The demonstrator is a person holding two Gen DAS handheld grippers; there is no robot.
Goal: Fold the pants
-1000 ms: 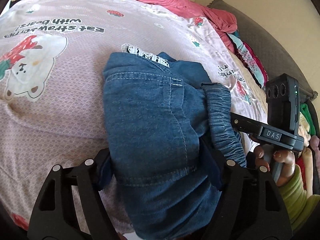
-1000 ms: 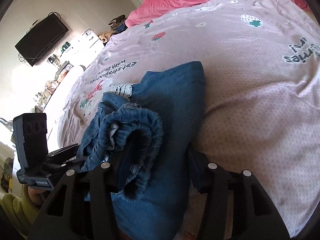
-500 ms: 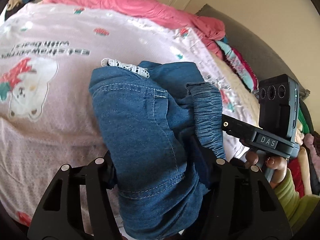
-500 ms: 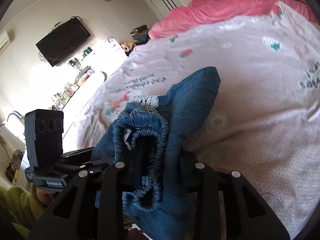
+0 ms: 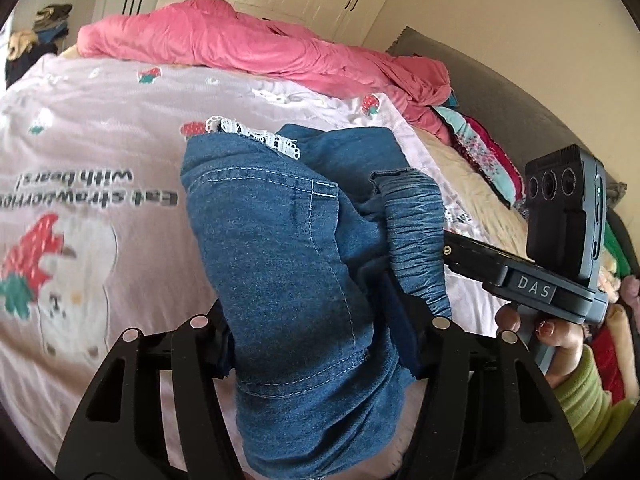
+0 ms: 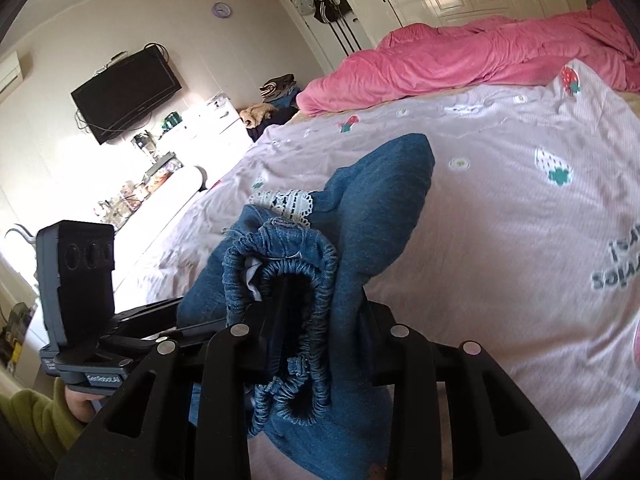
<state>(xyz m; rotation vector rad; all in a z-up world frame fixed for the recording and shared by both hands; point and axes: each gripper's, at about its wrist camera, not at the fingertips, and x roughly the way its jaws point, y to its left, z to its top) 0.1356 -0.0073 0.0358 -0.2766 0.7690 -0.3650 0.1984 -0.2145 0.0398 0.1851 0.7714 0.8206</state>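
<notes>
The folded blue denim pants (image 5: 288,248) with white lace trim (image 5: 256,138) are lifted above the pale pink bedspread (image 5: 100,128). My left gripper (image 5: 320,332) is shut on the pocket side of the bundle. My right gripper (image 6: 308,320) is shut on the elastic waistband (image 6: 280,276) side; the pants (image 6: 380,200) stick up past its fingers. The right gripper's body (image 5: 560,248) shows at the right in the left wrist view; the left gripper's body (image 6: 76,276) shows at the left in the right wrist view. Both sets of fingertips are hidden in the cloth.
A crumpled pink duvet (image 5: 248,48) lies along the far side of the bed. Piled clothes (image 5: 480,148) sit by a grey headboard (image 5: 500,96) on the right. A wall TV (image 6: 126,94) and cluttered white furniture (image 6: 180,152) stand left of the bed.
Both grippers have lifted the folded pants up off the bedspread together and tilted upward, so more of the room and the duvet shows. Their hold has not changed.
</notes>
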